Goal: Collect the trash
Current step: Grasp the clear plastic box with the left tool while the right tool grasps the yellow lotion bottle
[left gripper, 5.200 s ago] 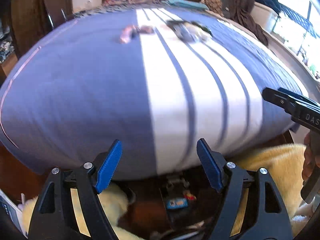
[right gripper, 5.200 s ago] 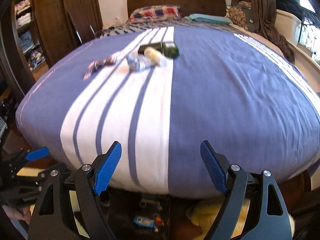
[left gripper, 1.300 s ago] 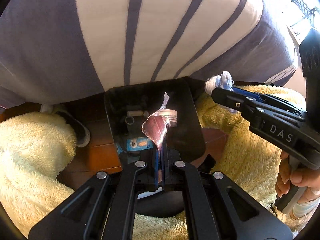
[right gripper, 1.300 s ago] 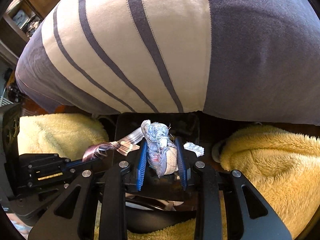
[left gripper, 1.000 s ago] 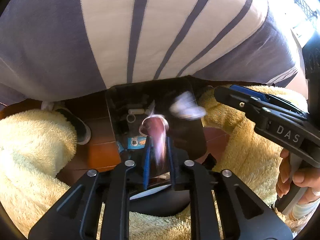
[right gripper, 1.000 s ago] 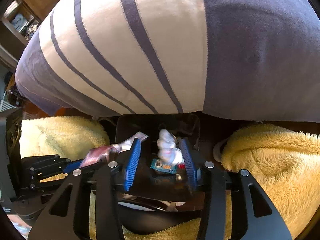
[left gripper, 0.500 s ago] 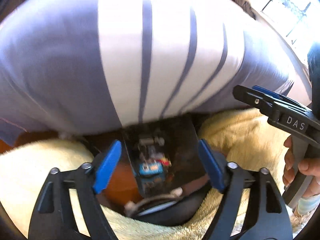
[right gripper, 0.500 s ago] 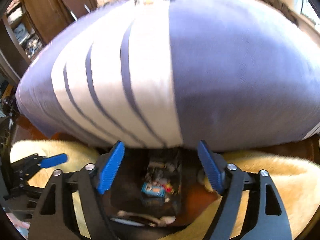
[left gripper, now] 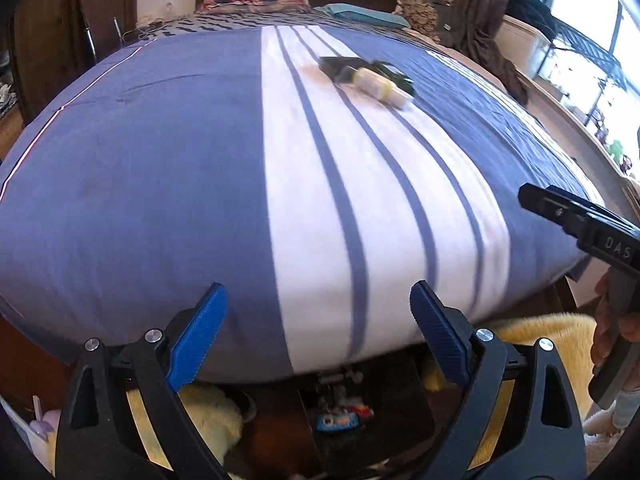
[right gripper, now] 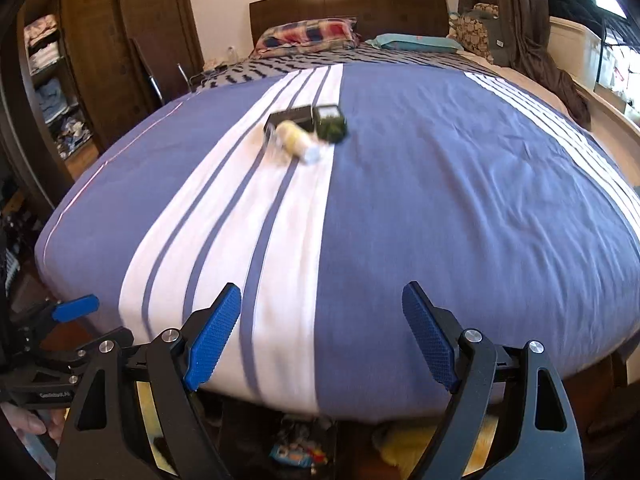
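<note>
A pale yellow bottle (left gripper: 378, 85) lies on the striped bed cover, far up the bed, next to a flat black item (left gripper: 340, 63). In the right wrist view the bottle (right gripper: 296, 142) lies beside the black item (right gripper: 290, 118) and a dark green box (right gripper: 330, 124). My left gripper (left gripper: 318, 334) is open and empty at the foot of the bed. My right gripper (right gripper: 322, 334) is open and empty too. Below both, a dark bin (left gripper: 404, 412) on the floor holds dropped trash, including a blue wrapper (left gripper: 336, 420).
The blue and white striped bed cover (right gripper: 440, 200) fills both views. Pillows (right gripper: 308, 34) and a wooden headboard (right gripper: 348, 4) are at the far end. A yellow fluffy rug (left gripper: 536, 340) lies on the floor. Shelves with clothes (right gripper: 44, 64) stand at the left.
Both grippers opened over the bin and let go of a pink wrapper and a crumpled wad. Both then tilted up from the bin to face along the bed.
</note>
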{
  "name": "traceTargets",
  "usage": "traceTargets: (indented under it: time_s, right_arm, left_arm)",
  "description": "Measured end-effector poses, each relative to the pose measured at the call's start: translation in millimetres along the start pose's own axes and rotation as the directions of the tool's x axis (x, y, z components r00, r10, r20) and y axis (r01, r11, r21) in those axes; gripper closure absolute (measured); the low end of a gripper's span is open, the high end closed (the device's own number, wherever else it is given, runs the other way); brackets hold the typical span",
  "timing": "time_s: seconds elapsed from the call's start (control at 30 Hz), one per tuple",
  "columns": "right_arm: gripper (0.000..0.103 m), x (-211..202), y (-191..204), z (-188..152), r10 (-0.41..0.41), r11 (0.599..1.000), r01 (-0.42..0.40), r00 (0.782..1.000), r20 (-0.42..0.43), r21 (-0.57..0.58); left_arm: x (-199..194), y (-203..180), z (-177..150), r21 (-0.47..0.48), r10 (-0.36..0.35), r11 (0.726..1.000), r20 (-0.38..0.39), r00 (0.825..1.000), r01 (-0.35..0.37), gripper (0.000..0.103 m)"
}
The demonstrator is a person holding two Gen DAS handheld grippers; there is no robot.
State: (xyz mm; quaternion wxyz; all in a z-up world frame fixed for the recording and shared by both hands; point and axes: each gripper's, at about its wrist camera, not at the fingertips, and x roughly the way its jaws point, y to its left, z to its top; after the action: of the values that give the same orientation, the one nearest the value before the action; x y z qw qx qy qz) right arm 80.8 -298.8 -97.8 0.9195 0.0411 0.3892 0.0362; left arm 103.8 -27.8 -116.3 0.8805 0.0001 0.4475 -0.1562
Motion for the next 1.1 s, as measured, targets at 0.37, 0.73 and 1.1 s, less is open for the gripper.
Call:
traceTargets:
  time_s: [0.37,0.73,1.1]
  right_arm:
    - [0.033,63,-1,63,-0.017,0.999,0.015,0.999,-0.041,-0.048]
    - [0.063,136,19,102,-0.005,0.992,-0.011,0.992,-0.129,-0.129]
    - [0.061,174,53,132,0.032,0.978,-0.064,0.987,-0.158,-0.199]
  left_arm:
    - [34,13,70,-0.013,0.03,0.999,0.032,0.999,-0.029,0.015]
    - [65,13,100,0.021,0.021,1.0,0.004,1.0,-0.021,0.015]
    - [83,13,111,0.033,0.016,0.999,-0.01,1.0,-0.016,0.015]
